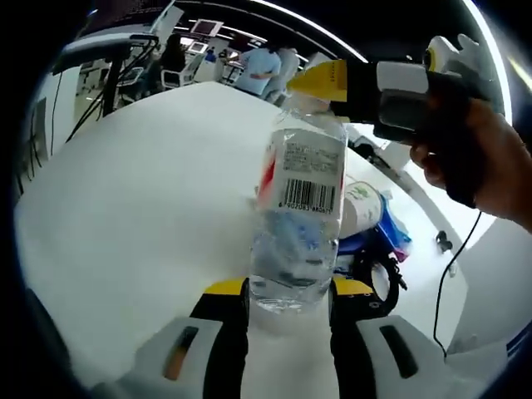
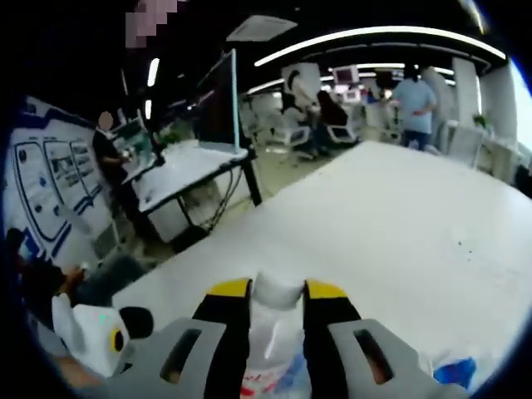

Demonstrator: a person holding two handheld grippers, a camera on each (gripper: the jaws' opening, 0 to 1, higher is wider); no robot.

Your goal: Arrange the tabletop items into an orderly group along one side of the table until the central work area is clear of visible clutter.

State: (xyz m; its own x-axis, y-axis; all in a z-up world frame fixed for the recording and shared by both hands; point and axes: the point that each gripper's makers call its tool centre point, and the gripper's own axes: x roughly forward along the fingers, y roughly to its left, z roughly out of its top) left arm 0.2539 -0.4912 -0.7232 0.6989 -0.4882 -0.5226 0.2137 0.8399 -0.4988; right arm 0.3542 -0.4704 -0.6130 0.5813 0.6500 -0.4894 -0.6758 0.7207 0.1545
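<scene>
A clear plastic water bottle (image 1: 295, 208) with a barcode label stands upright on the white table (image 1: 150, 199). My left gripper (image 1: 289, 293) is shut on its base, one yellow-tipped jaw on each side. In the left gripper view my right gripper (image 1: 326, 81), held by a hand (image 1: 490, 166), reaches in from the upper right and closes on the bottle's top. In the right gripper view my right gripper (image 2: 277, 293) is shut on the bottle's white cap (image 2: 277, 285), with the bottle body (image 2: 268, 362) below. The left gripper's white body (image 2: 91, 332) shows at the lower left.
Just behind the bottle lie a white paper cup (image 1: 364, 204), a blue bundle (image 1: 391, 229) and a black item (image 1: 381, 278) near the table's right edge. A cable (image 1: 459, 249) hangs beyond. The wide tabletop (image 2: 399, 224) stretches away; desks, a monitor (image 2: 218, 104) and people stand beyond.
</scene>
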